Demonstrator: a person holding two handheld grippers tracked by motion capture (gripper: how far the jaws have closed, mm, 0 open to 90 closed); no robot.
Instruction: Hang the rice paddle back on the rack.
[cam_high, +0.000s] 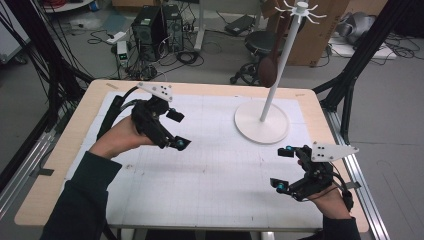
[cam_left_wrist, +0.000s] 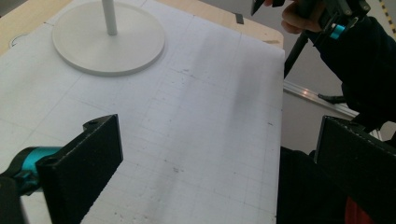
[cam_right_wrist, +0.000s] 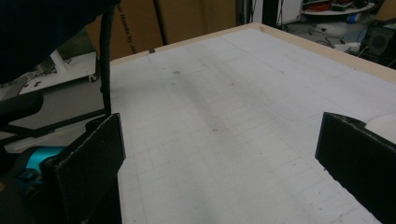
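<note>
Since both claws are spread and holding nothing, I'd say the work hasn't really started. The left claw (cam_high: 172, 129) hovers near the table's left edge, the right claw (cam_high: 283, 169) near the front right corner. The nearest thing is the white rack (cam_high: 272, 85) (brown object (cam_high: 268, 70) hanging on it), standing toward the far right corner. White gridded mat (cam_high: 215, 170) covers the table (cam_high: 305, 94); cables and computer towers (cam_high: 156, 30) clutter the floor behind.

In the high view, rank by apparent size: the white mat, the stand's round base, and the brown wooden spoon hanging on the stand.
1. White mat, by far the largest.
2. Stand's round base.
3. Brown wooden spoon, smallest, though it hangs higher, so its true size is less sure.
</note>
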